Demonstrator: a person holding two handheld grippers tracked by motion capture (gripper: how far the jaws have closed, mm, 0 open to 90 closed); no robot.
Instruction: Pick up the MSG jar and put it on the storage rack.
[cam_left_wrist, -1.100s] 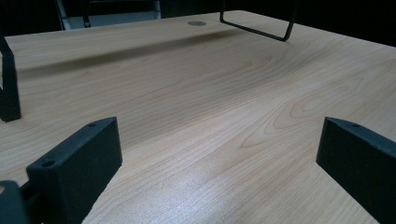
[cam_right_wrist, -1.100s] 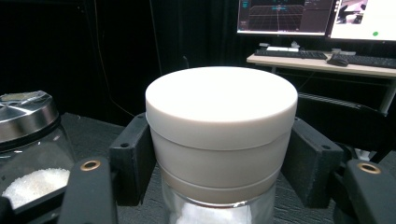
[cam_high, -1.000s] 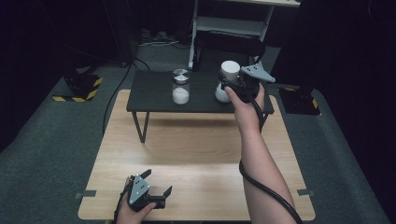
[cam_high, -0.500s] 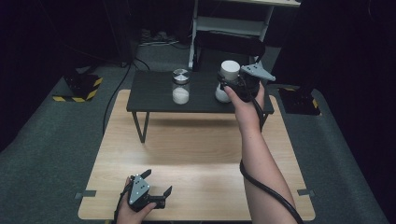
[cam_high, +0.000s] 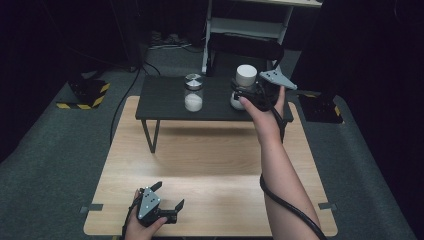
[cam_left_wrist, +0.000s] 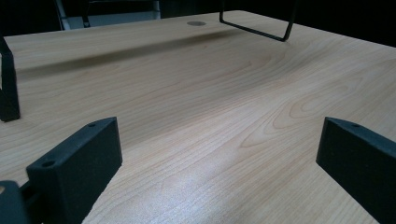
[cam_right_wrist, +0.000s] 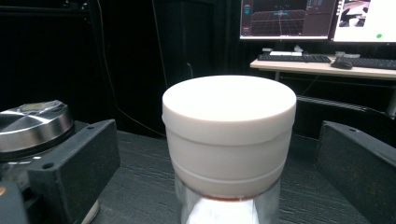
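Evidently the step in hand is a release: the right gripper (cam_high: 248, 95) has just been opening its jaws, and they now stand wide with the white-lidded jar (cam_right_wrist: 229, 140) between them, untouched on either side. From the right gripper view the jar stands upright midway between the two jaws, with a clear gap to each, its glass body and white contents dropping out of sight below. Off beyond the left-hand jaw, a little farther back, stands the steel-lidded jar (cam_right_wrist: 32, 122), also upright; from above, that steel-lidded jar (cam_high: 193, 93) is well apart from the jaws on the same low black shelf (cam_high: 165, 100), which stands on the far end of the desk (cam_high: 210, 165).

I judge the white-lidded jar (cam_high: 245, 76) to be set down and let go, or just short of being gripped; the widening jaws favour the first. The next move then calls for drawing the right gripper straight back along the line of its jaws, so that neither jaw clips the lid and tips the jar, and clear of the other jar as well.

Meanwhile the left gripper (cam_high: 167, 200) lies low at the near edge of the desk, its jaws parted over bare wood with nothing between them.
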